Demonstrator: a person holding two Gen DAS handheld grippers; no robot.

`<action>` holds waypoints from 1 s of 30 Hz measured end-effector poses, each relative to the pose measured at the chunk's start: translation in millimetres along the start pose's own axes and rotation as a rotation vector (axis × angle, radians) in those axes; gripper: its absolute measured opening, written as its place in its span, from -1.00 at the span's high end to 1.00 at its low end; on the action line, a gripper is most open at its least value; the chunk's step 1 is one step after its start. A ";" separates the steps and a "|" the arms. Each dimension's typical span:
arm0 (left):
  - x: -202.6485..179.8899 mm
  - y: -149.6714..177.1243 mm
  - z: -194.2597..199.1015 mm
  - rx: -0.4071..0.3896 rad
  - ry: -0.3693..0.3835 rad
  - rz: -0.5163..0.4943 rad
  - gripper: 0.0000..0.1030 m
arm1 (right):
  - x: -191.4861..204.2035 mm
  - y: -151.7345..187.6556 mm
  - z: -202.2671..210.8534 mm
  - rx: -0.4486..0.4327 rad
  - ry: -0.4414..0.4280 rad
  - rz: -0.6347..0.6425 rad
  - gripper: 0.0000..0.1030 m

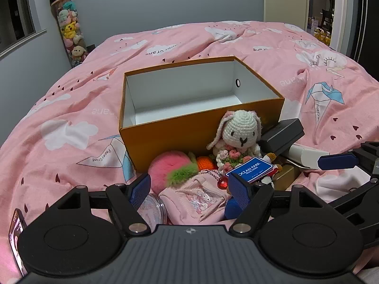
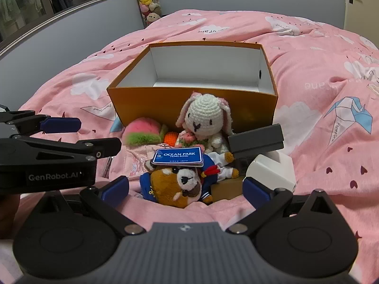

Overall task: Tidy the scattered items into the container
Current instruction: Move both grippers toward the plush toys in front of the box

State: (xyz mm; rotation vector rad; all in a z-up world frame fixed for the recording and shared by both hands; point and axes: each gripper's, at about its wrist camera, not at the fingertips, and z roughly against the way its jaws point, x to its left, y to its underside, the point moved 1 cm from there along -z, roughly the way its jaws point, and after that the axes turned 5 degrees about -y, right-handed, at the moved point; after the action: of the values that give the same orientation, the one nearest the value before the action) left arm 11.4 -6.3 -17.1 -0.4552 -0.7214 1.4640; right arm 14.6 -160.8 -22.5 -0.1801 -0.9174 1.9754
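Note:
An empty orange box (image 1: 165, 142) (image 2: 146, 108) with a white inside stands open on the pink bed. Against its near wall lies a heap: a crochet bunny (image 1: 239, 132) (image 2: 206, 118), a pink and green fluffy plush (image 1: 170, 168) (image 2: 142, 130), a pink pouch (image 1: 196, 198), a clear round jar (image 1: 151, 208) and a sailor dog plush (image 2: 175, 184) with a blue tag (image 2: 177, 157). My left gripper (image 1: 189, 189) is open, low over the pouch and jar. My right gripper (image 2: 187, 187) is open, and the dog plush lies between its fingers untouched.
A black box (image 2: 257, 139), a white box (image 2: 272, 168) and a small brown box (image 2: 226, 189) lie to the heap's right. A phone (image 1: 16, 236) lies at the near left. A tall tube of plush toys (image 1: 68, 30) stands in the far corner.

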 end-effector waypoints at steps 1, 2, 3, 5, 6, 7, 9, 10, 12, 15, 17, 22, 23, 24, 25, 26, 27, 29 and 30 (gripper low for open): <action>0.5 0.1 0.1 0.001 0.004 0.001 -0.66 | -0.1 0.1 0.0 0.001 0.000 0.000 -0.99; 0.9 0.2 0.1 0.002 0.007 0.002 -0.66 | 0.0 0.1 0.0 0.000 0.000 0.000 -0.99; 1.3 0.3 0.1 0.002 0.009 0.003 -0.66 | 0.0 0.3 0.3 0.000 -0.001 0.000 -0.99; 3.0 0.2 -0.5 0.005 0.016 0.009 -0.65 | 0.3 0.1 -0.1 0.000 0.000 0.000 -0.99; 4.6 0.1 -0.9 0.007 0.021 0.014 -0.65 | 0.1 0.3 0.4 -0.001 -0.002 0.001 -0.99; 6.6 -0.3 -1.2 0.010 0.026 0.021 -0.62 | 0.2 0.4 0.1 -0.003 -0.004 0.001 -0.99; 11.1 -1.2 -1.9 0.017 0.032 0.030 -0.54 | -2.1 0.1 1.9 -0.009 -0.010 -0.005 -0.99; 13.4 -1.9 -2.0 0.019 0.034 0.029 -0.52 | -4.3 -1.2 3.2 -0.015 -0.012 -0.012 -0.99; 19.7 -4.1 -0.6 0.011 0.040 0.027 -0.51 | -11.1 -3.5 7.8 -0.034 -0.008 -0.030 -0.99; 34.2 -8.5 1.7 -0.006 0.032 0.036 -0.50 | -22.6 -9.3 16.8 -0.070 0.024 -0.052 -0.95; 42.9 -10.9 -1.0 0.004 0.021 0.036 -0.46 | -30.7 -13.9 21.7 -0.086 0.040 -0.064 -0.75; 58.7 -19.4 -17.0 0.060 0.050 0.038 -0.21 | -50.3 -25.7 16.3 -0.058 0.010 -0.150 -0.46; 61.3 -21.6 -20.1 0.064 0.057 0.043 -0.19 | -52.6 -28.1 12.9 -0.048 0.004 -0.159 -0.40; 63.6 -23.1 -22.5 0.068 0.061 0.049 -0.19 | -53.6 -29.9 10.5 -0.042 -0.001 -0.162 -0.38; 65.7 -24.8 -25.2 0.070 0.064 0.055 -0.19 | -53.3 -32.7 7.1 -0.037 -0.007 -0.160 -0.33; 67.3 -26.0 -27.7 0.073 0.068 0.060 -0.19 | -52.4 -35.5 4.2 -0.033 -0.012 -0.154 -0.31; 68.8 -27.4 -30.8 0.079 0.073 0.064 -0.19 | -50.6 -38.6 0.6 -0.030 -0.018 -0.142 -0.31; 70.8 -29.9 -38.8 0.096 0.090 0.071 -0.19 | -46.1 -46.3 -8.2 -0.023 -0.028 -0.115 -0.31; 71.1 -30.6 -43.2 0.107 0.097 0.073 -0.19 | -44.0 -49.8 -13.1 -0.018 -0.030 -0.103 -0.31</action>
State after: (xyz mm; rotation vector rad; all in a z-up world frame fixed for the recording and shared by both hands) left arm 60.2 67.7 -15.7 -0.4709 -0.5519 1.5306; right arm 79.5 -173.9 -8.6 -0.1112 -0.9451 1.8801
